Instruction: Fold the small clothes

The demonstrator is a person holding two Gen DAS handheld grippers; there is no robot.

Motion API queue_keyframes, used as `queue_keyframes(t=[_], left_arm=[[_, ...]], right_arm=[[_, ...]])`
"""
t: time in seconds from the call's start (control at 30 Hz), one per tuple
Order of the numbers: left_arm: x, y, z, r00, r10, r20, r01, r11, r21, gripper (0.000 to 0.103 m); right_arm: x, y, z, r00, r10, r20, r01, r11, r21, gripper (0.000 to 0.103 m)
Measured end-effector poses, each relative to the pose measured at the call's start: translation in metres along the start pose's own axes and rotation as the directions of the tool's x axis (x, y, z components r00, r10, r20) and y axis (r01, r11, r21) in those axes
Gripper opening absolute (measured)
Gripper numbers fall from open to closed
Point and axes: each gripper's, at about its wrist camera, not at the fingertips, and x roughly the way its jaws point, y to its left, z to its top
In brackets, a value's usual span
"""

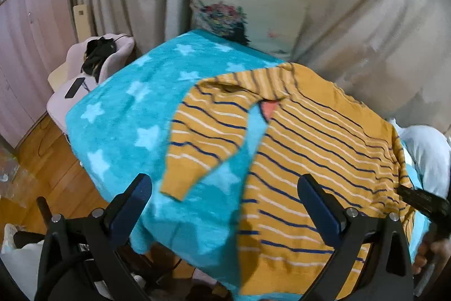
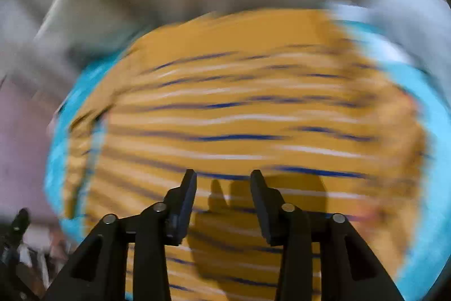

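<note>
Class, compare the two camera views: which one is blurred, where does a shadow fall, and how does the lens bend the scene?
Right wrist view: heavy motion smear across the striped sweater, gripper shadow on it. Left wrist view: mostly sharp, the star blanket bulging from fisheye distortion, dark corners.

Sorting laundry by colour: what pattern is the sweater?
Mustard sweater with navy and white stripes; clearest in left wrist view.
</note>
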Motion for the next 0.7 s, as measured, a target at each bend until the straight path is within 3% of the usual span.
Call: queue_keyframes(t=[0.1, 0.2, 0.27, 0.43, 0.6, 0.63, 0.67, 0.7], left_arm=[[0.003, -0.022, -0.009, 1.000, -0.013, -0.027, 0.014, 1.000, 0.012, 0.103], [0.005, -0.048, -0.020, 0.998, -0.031, -0.062, 0.033, 0.999, 0.035, 0.103], [0.005, -0.062, -0.025, 0.997, -0.037, -0.075, 0.041, 0.998, 0.048, 0.103], [-0.001, -0.099, -0.035, 0.995, -0.058, -0.083, 0.066, 0.993, 0.099, 0.103], [-0.007, -0.121, -0.044, 0.996, -0.048, -0.082, 0.059, 0.987, 0.149, 0.103], [-0.008, -0.124, -0.044, 0.996, -0.046, -0.081, 0.058, 0.987, 0.152, 0.103], [-0.009, -0.126, -0.044, 0.996, -0.044, -0.078, 0.056, 0.986, 0.155, 0.103], [-0.011, -0.128, -0.044, 0.997, -0.040, -0.073, 0.051, 0.986, 0.158, 0.103]], right_arm=[[-0.030, -0.075, -0.015, 0.990, -0.134, 0.045, 0.129, 0.988, 0.090, 0.053], [-0.043, -0.116, -0.039, 0.989, -0.145, 0.019, 0.141, 0.980, 0.139, 0.054], [-0.047, -0.117, -0.053, 0.994, -0.113, 0.007, 0.111, 0.987, 0.119, 0.055], [-0.031, -0.086, -0.087, 0.998, -0.047, -0.034, 0.044, 0.996, -0.078, 0.062], [-0.006, -0.086, -0.103, 0.999, -0.007, -0.043, 0.004, 0.997, -0.072, 0.061], [-0.006, -0.087, -0.102, 1.000, -0.001, -0.027, 0.000, 0.998, -0.069, 0.042], [-0.007, -0.087, -0.101, 1.000, 0.009, -0.027, -0.011, 0.997, -0.070, 0.005], [-0.008, -0.089, -0.097, 0.999, 0.021, -0.044, -0.024, 0.997, -0.070, 0.004]])
